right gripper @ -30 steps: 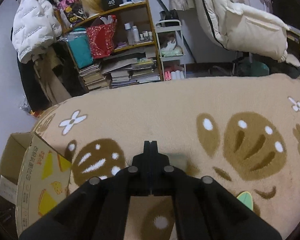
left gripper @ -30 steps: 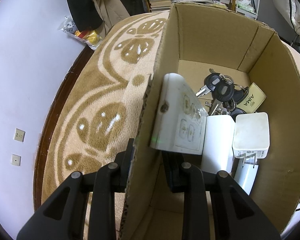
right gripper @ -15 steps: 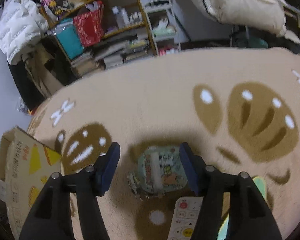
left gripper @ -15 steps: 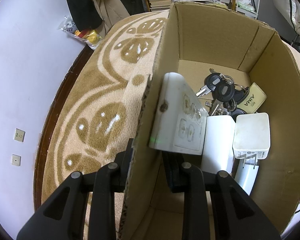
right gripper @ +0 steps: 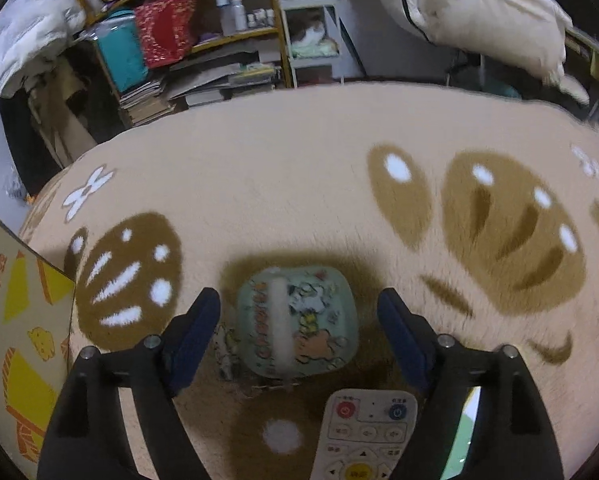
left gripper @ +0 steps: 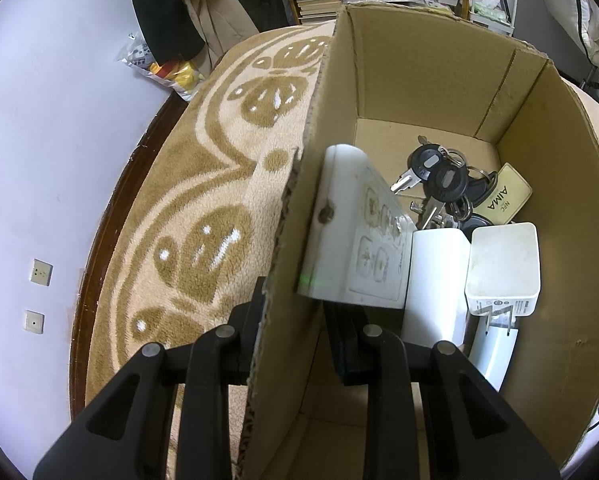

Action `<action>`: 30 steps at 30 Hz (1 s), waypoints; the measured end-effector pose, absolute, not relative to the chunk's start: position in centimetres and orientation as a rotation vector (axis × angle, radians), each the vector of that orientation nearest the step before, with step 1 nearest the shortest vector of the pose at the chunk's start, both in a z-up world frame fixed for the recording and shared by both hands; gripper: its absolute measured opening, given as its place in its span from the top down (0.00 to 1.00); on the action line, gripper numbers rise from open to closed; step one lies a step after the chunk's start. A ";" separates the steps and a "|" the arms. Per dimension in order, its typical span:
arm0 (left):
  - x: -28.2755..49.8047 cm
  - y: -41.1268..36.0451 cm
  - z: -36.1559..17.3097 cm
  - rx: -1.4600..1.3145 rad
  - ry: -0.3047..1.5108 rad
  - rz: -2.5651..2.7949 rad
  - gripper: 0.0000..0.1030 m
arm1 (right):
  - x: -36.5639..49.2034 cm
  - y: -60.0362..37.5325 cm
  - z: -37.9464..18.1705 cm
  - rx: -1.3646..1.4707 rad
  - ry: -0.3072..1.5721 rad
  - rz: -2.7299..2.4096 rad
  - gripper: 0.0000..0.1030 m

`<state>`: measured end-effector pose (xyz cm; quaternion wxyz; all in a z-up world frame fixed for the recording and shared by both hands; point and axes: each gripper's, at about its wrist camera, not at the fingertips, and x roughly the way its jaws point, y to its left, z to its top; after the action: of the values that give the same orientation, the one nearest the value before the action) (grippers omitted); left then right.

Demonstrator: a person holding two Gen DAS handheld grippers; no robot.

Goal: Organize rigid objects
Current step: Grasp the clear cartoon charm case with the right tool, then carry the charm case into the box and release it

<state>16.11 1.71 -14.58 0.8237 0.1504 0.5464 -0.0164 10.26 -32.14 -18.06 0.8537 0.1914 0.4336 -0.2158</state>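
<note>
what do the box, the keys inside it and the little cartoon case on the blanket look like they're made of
Box: matte brown corrugated cardboard, with a ragged fluted edge.
Keys: shiny metal blades, with glossy black heads that look plastic.
Cartoon case: probably glossy printed plastic or tin; a bright streak of glare runs along it, but blur leaves it open.

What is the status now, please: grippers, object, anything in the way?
Left gripper shut on cardboard box wall. Right gripper opening, cartoon tin between fingers, untouched. Remote control lies just beside the tin.
</note>
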 end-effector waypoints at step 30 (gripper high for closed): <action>16.5 2.2 -14.6 0.286 1.172 -0.030 0.74 | 7.1 -18.5 -1.5 0.307 0.531 -0.086 0.39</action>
<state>16.50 2.18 -14.62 0.8235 0.1346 0.5509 -0.0142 7.07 -18.53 -1.50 0.9524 0.1509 0.2615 -0.0424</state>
